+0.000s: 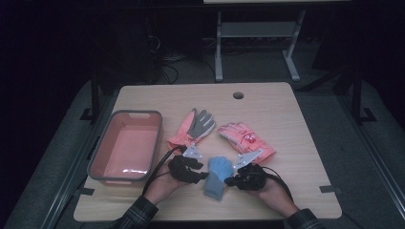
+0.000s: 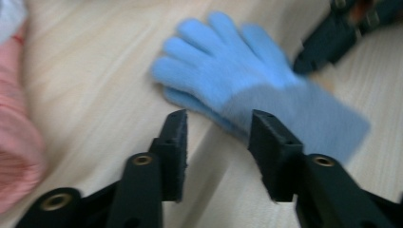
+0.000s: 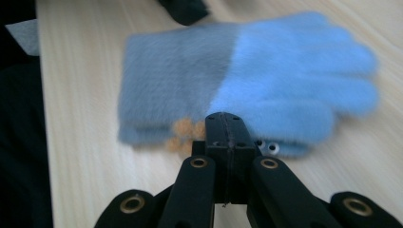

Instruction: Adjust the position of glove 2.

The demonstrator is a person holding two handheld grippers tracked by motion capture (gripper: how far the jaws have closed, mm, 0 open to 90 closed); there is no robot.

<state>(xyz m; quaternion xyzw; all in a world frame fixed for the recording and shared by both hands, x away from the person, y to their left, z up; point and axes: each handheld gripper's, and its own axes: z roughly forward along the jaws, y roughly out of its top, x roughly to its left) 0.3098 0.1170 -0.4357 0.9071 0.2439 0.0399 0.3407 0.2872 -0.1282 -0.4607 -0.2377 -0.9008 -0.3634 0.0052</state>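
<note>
the blue glove (image 1: 218, 177) lies flat near the table's (image 1: 296, 124) front edge, between the two grippers and at about 6 o'clock from the two pink gloves (image 1: 246, 139). the left gripper (image 2: 216, 126) stands roughly half open with nothing between its pads, its jaws framing the glove's thumb edge. the right gripper (image 3: 227, 124) is fully closed and empty, its tip at the glove's near edge by the cuff. to lift the glove well, the person should probably slide one left pad under that edge and pinch both layers of knit. the pink bin (image 1: 125, 145) at 9 o'clock looks the likely goal, so carrying the glove low would help.
</note>
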